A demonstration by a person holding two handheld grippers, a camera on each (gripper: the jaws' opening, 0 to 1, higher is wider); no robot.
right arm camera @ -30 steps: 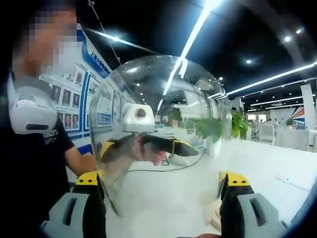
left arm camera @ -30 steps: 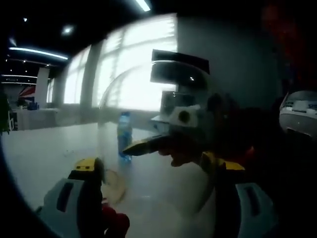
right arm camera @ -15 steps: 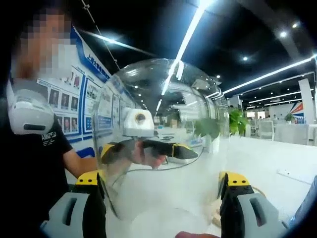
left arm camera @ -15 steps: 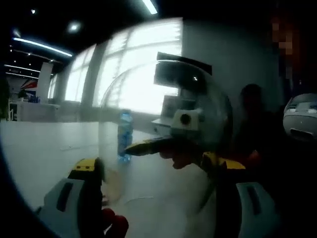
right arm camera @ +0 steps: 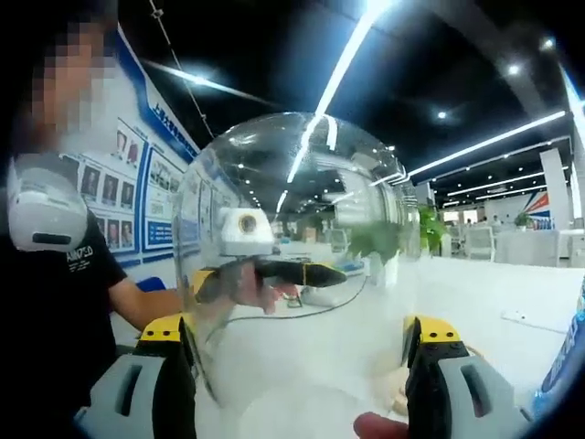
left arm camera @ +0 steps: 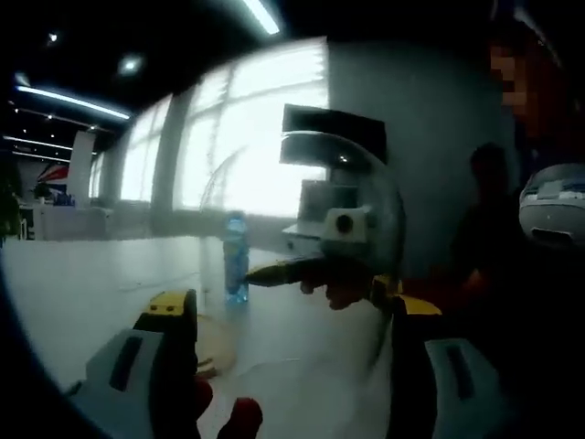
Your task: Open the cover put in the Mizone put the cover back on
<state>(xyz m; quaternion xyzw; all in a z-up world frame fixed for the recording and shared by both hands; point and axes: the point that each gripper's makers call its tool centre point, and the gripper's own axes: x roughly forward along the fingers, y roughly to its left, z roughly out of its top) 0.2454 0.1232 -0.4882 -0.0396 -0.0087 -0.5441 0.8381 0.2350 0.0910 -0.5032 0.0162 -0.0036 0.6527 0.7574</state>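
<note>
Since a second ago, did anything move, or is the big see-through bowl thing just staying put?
Not much has changed. The clear dome cover is still held up between both grippers, the left gripper and the right gripper keeping their jaws on its opposite edges. The views drifted a little with the hands. The blue bottle still stands upright on the white table, untouched. Nothing was let go or picked up.

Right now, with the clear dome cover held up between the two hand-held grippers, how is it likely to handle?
The clear dome cover keeps its round shape in the air, so it is probably stiff. Its thin, see-through wall suggests it is light for its size. The glossy surface reflecting the ceiling lights looks slippery, and the left hand-held gripper reaching in suggests it needs support.
</note>
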